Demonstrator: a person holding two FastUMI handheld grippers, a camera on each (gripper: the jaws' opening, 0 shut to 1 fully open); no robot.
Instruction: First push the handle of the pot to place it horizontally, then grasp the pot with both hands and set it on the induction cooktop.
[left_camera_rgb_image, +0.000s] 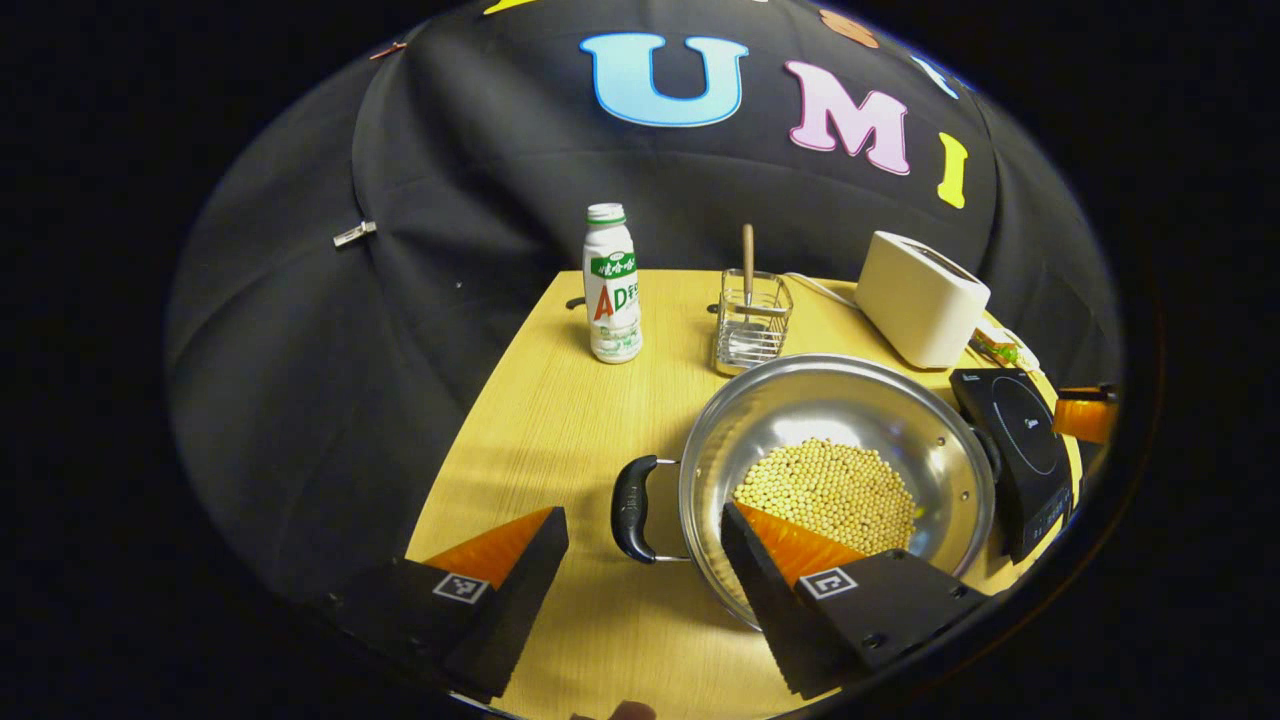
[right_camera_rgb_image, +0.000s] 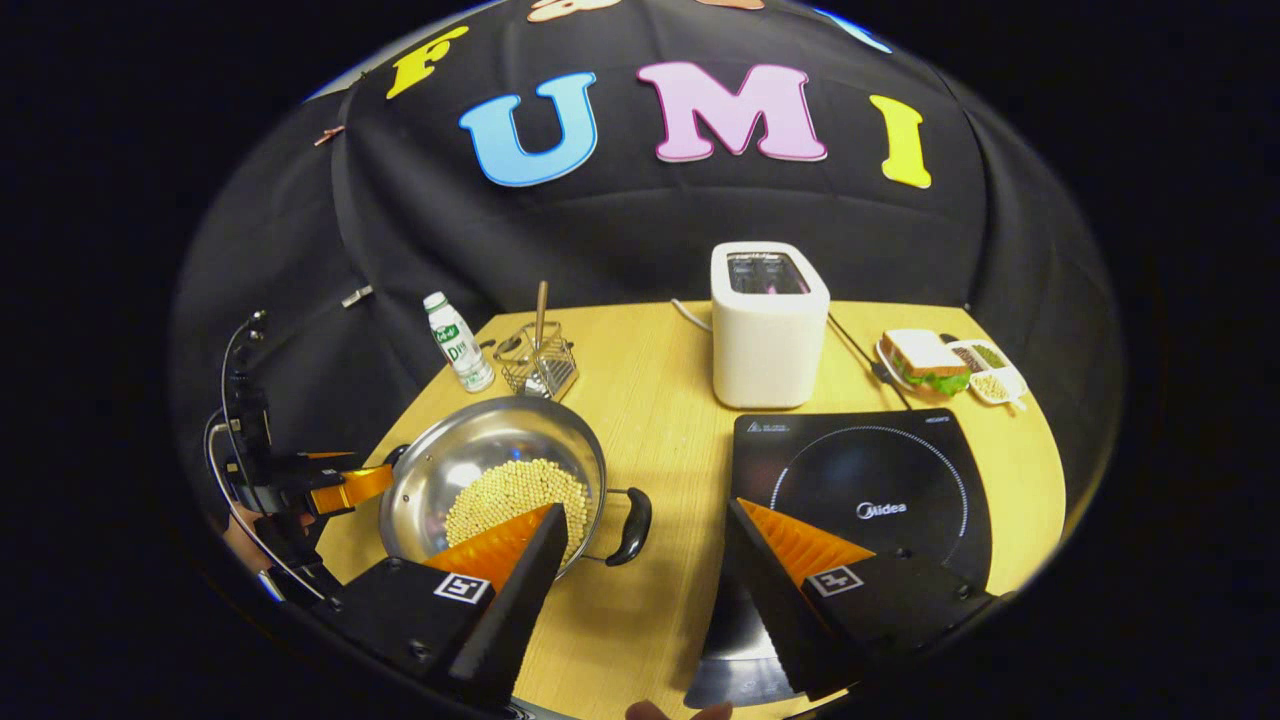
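The pot (left_camera_rgb_image: 835, 470) sat on the table (left_camera_rgb_image: 560, 420) beside the cooktop (right_camera_rgb_image: 865, 490), beans pooled inside. Both claws hung open, the left claw (left_camera_rgb_image: 645, 545) straddling one black handle (left_camera_rgb_image: 633, 508), the right claw (right_camera_rgb_image: 645, 545) near the other (right_camera_rgb_image: 634, 525). Steel looked slick and heavy, I reckoned; those handles were the hold.

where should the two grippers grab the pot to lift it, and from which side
Take the pot by its two black loop handles, one gripper each: the left gripper on the handle facing it, the right gripper on the opposite handle. Come in from outside, fingers closing across each loop. The handles stick out level from the rim, and the pot holds beans, so keep it flat.
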